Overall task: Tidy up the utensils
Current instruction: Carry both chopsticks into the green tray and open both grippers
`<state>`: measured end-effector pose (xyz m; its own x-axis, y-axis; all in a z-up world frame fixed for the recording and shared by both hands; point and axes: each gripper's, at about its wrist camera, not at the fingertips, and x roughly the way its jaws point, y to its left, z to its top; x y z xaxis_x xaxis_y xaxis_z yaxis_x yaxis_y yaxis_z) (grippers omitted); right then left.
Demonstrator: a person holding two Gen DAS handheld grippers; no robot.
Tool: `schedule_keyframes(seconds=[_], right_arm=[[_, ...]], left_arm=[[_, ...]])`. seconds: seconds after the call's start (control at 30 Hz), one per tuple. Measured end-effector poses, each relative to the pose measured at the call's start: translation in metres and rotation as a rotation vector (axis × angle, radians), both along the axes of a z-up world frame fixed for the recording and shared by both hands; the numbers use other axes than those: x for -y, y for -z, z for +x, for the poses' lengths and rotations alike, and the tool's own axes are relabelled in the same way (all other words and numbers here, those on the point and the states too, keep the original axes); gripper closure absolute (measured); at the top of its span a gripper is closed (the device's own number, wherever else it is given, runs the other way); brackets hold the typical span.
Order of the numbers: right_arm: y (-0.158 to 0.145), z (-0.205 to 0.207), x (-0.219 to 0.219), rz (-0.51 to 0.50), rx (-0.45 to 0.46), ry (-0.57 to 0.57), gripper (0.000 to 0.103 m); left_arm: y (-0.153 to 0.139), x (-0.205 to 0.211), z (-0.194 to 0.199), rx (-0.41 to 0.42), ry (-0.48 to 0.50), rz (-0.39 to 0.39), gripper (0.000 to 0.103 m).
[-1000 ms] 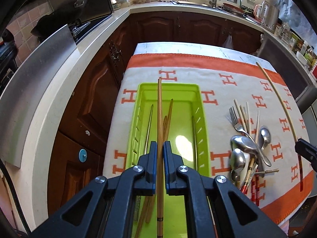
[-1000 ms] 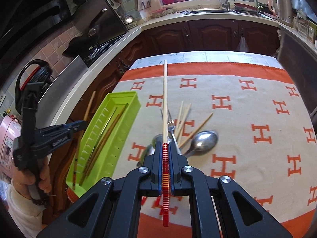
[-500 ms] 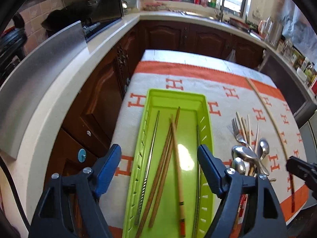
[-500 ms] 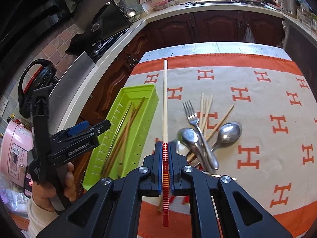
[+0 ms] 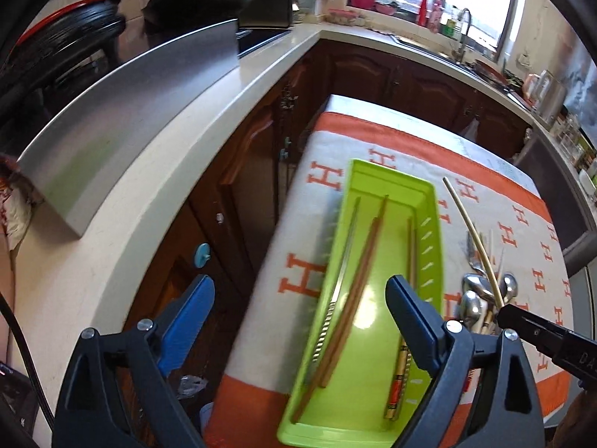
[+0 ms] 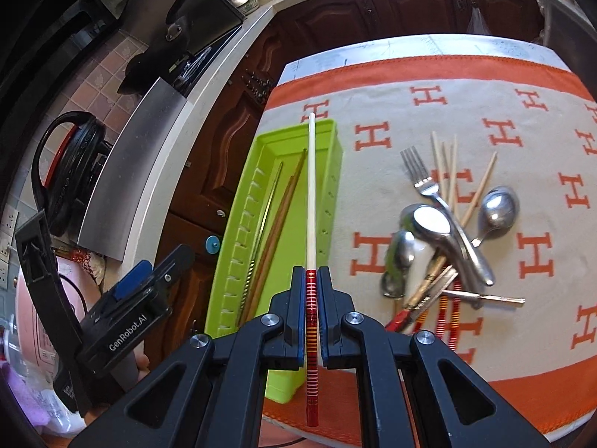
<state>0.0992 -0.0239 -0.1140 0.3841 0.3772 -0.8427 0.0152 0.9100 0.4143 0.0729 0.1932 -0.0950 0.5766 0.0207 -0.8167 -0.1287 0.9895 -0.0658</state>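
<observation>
The left gripper (image 5: 298, 321) stands wide, its jaws having just been opening, with nothing between them; it hangs at the near left edge of the long lime-green plastic tray (image 5: 429, 201), where several wooden chopsticks (image 5: 358, 272) and a metal one already lie lengthwise. The right gripper (image 6: 310, 310) is clamped on the red-banded end of a pale white chopstick (image 6: 311, 194), whose far tip reaches over the tray's far wall. To the right, a heap of steel spoons (image 6: 433, 224), a fork and loose chopsticks waits on the white cloth with orange H marks (image 6: 522, 130). The risk, as I judge it: released while askew, the long chopstick could bridge the rim and roll out onto the cloth. The two grippers are also near enough to knock together.
</observation>
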Motion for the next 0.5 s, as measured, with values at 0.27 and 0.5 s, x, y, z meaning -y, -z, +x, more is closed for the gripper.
schedule_keyframes(seconds=[0.27, 0.5], right_arm=[[0.027, 0.021, -0.043, 0.022, -0.083, 0.009, 0.096], [0.036, 0.021, -0.047, 0.043, -0.105, 0.016, 0.073]], left_arm=[[0.001, -0.029, -0.01, 0.011, -0.064, 0.033, 0.011], [0.007, -0.029, -0.008, -0.009, -0.05, 0.014, 0.011]])
